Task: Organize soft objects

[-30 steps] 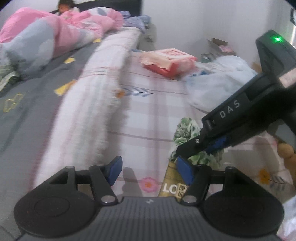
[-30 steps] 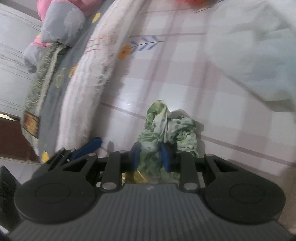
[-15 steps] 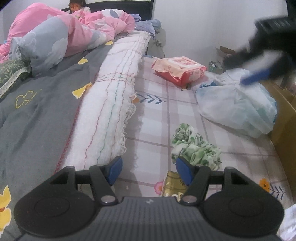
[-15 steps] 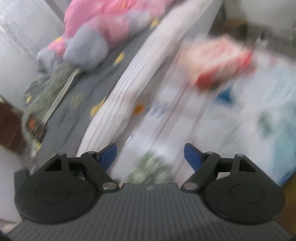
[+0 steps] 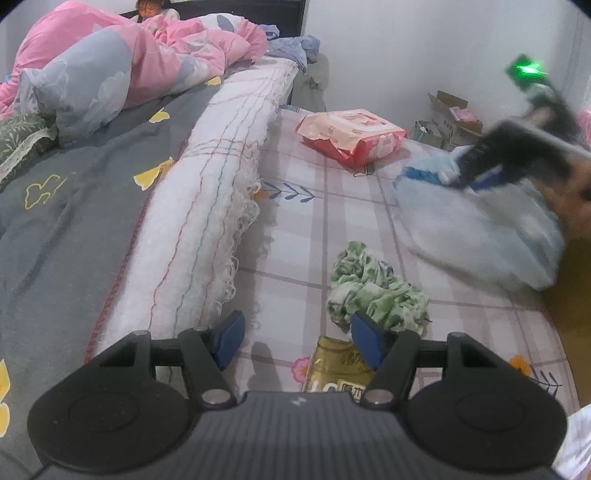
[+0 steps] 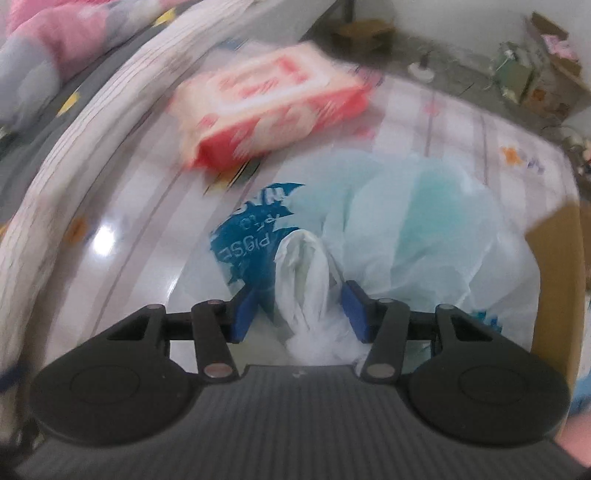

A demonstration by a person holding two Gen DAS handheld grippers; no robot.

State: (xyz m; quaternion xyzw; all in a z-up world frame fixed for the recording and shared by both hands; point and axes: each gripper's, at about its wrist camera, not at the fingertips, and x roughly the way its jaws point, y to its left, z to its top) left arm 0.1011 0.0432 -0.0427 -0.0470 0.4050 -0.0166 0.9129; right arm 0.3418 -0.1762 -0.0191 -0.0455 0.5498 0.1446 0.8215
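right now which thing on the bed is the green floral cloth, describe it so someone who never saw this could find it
Start from the checked pink sheet beside the long white rolled blanket. Near its close end, just ahead of the left gripper, lies the green floral cloth. It is the only crumpled green-and-white bundle; the plastic bag and red wipes pack lie farther off.

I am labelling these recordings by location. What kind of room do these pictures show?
Most likely a bedroom in a home. A bed with a dark headboard carries a pink quilt and a grey bedsheet, and a checked mat beside it holds a crumpled green cloth and a plastic bag.
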